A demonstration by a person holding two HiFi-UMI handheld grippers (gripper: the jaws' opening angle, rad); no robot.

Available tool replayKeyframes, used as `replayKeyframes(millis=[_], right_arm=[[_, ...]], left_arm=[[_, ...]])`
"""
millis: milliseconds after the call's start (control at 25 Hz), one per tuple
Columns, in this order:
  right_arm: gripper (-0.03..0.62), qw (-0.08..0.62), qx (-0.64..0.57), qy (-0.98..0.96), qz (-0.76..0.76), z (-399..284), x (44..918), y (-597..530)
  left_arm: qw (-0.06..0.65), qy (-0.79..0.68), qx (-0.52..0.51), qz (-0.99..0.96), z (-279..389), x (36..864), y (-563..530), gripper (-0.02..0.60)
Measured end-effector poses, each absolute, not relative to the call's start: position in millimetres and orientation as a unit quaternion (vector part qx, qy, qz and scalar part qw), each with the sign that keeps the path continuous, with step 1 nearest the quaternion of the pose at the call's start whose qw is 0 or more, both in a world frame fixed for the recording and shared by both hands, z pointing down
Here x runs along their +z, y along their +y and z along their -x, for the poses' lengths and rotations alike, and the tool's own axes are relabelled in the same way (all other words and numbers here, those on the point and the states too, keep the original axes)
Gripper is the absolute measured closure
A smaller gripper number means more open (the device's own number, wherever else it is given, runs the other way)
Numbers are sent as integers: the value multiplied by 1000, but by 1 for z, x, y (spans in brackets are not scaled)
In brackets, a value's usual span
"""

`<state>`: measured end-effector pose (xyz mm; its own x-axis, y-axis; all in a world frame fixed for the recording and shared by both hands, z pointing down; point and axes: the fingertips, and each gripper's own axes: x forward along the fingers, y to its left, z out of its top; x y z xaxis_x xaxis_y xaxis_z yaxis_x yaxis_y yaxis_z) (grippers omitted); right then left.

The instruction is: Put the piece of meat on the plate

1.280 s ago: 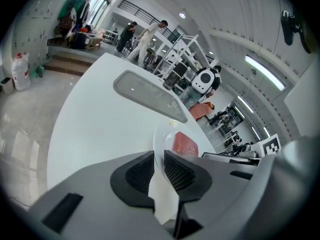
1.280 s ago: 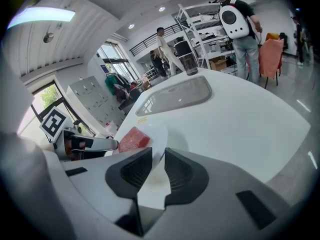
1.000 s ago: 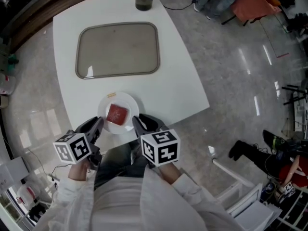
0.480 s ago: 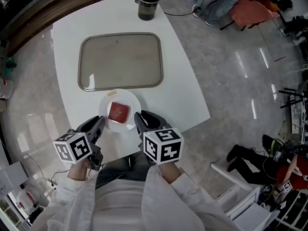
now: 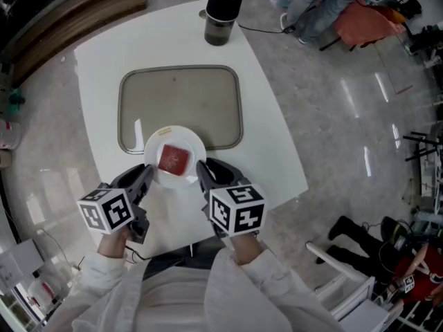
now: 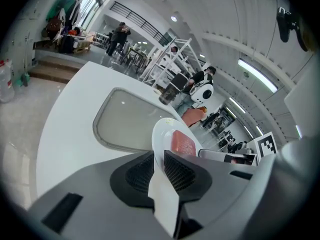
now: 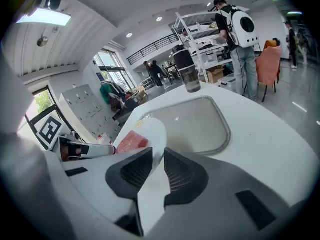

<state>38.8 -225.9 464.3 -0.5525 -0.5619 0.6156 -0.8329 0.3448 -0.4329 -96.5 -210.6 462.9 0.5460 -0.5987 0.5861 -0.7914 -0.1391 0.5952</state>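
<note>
A square red piece of meat (image 5: 173, 159) lies on a small white plate (image 5: 193, 146). The plate is held from both sides at its near rim. My left gripper (image 5: 146, 176) is shut on the rim at the left, my right gripper (image 5: 202, 171) on the rim at the right. In the left gripper view the plate (image 6: 159, 132) passes edge-on between the ribbed pads of the left gripper (image 6: 159, 167), with the meat (image 6: 183, 143) beyond. In the right gripper view the right gripper (image 7: 157, 167) clamps the plate (image 7: 153, 128), the meat (image 7: 131, 141) lying to the left.
A grey rectangular tray (image 5: 181, 102) lies on the white table (image 5: 97, 61); the plate overlaps its near edge. A black tumbler (image 5: 223, 10) stands at the table's far edge. People and shelving are in the room beyond, and a chair stands at the right.
Both grippers have carried the plate with the meat away from the table's near edge, and it now overlaps the tray's near rim. Both stayed shut on it.
</note>
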Motion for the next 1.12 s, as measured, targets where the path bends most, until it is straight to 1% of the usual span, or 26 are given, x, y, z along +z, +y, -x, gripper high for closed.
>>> replayKeyframes(millis=[440, 680, 1120], right_arm=[[513, 171, 366, -798, -447, -17, 472, -273], [513, 163, 369, -796, -451, -26, 478, -307], [513, 171, 379, -782, -465, -25, 502, -335]], left_arm=[[450, -468, 91, -756, 119, 466, -265, 515], [445, -473, 88, -755, 110, 472, -300, 515], [449, -498, 86, -737, 110, 493, -324, 515]])
